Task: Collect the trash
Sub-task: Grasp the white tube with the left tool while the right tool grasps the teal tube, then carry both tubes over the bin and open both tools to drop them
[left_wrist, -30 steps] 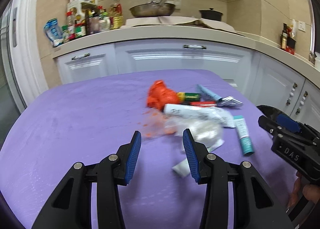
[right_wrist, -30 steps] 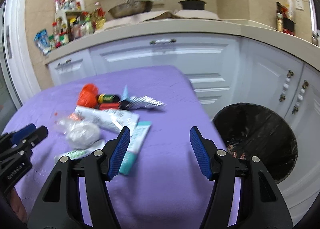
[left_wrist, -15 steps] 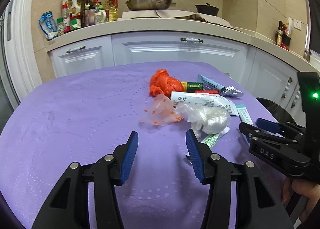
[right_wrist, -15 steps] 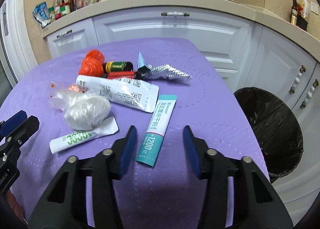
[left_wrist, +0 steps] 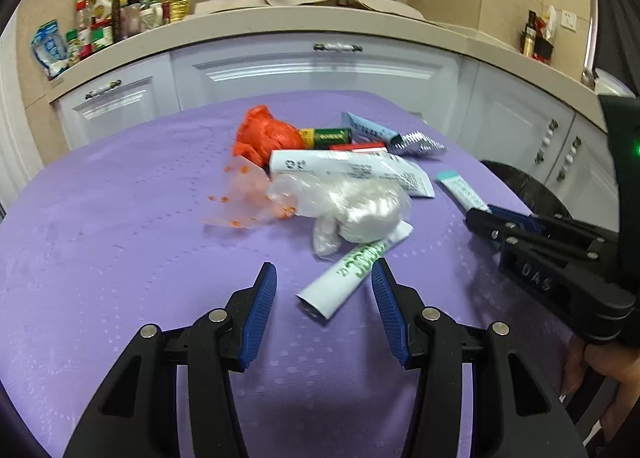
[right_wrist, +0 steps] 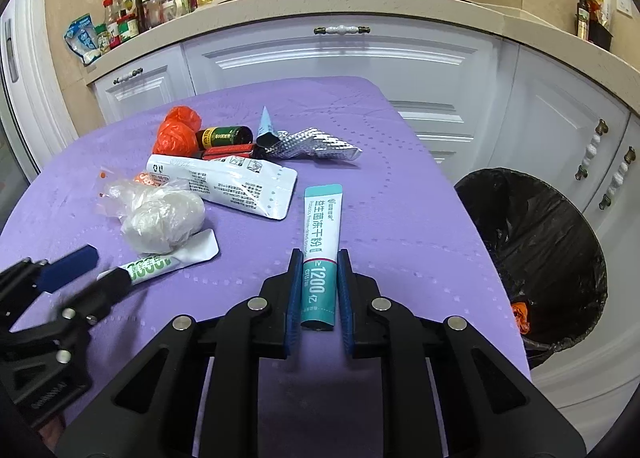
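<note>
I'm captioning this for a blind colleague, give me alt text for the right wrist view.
The right gripper is closed around a teal sachet lying on a purple table, with more wrappers behind and a black-lined bin at right.

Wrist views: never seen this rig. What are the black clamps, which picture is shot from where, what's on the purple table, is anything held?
There is no robot arm. A person holds a two-finger clamp in each hand, and each clamp carries a fisheye camera looking forward along its blue-padded fingers.

In the left wrist view, the left gripper is open over the near end of a white sachet with green print, not yet gripping it. The right gripper enters at that picture's right edge.

In the right wrist view, the right gripper has closed on a teal sachet that lies flat on the purple tablecloth.

Also on the cloth: a clear bag with a white lump, a large white pouch, an orange bag, a small dark bottle and a foil wrapper. A black-lined bin stands to the right of the table.
</note>
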Demonstrator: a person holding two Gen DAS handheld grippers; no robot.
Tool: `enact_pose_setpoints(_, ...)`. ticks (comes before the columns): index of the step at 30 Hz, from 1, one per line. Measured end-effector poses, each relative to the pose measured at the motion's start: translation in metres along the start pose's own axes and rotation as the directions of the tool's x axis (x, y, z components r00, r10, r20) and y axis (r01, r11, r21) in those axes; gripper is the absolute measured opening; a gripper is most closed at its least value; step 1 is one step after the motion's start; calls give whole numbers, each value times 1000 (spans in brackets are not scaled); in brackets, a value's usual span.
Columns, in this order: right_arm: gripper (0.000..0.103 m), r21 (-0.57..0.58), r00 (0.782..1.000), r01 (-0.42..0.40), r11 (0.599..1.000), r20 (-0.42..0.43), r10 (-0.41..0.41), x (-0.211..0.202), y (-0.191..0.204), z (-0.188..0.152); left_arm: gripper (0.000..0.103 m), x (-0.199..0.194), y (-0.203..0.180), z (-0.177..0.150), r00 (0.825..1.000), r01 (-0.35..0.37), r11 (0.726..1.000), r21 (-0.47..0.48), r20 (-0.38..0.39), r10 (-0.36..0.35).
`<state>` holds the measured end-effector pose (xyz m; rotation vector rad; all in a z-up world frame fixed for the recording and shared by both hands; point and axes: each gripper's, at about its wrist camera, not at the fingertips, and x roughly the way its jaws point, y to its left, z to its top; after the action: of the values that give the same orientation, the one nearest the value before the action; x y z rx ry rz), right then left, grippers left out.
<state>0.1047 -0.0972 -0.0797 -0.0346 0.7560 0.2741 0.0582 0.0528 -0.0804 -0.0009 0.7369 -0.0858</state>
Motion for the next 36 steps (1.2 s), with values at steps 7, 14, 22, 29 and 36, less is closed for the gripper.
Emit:
enact_pose_setpoints(7,16,29,1000,-8,1000,20,8,-8,-13,-2,26,10,-9,-2,999,16,998,56,-41,-13)
enact_pose_setpoints(14,16,43,999,-7,999,39,5,-16,-19,-4,7,2,-22,-6,1000,12,992,129,-4,-11)
enact_pose_setpoints(22,16,56,998,-4,998,69,0,-28,-27,-8,5,-16,-29,-5,998,4,996,91,57,-9)
enact_pose_setpoints(29,16,80,993,13,997,113,-22,-46,-46,-9,5,-35,-45,3,992,2,998,60,128,-10)
enact_pose_setpoints(36,16,91,981,81,993,168,-95,-65,-71,-10,5,-36,-70,16,986,11,998,63,163,-22)
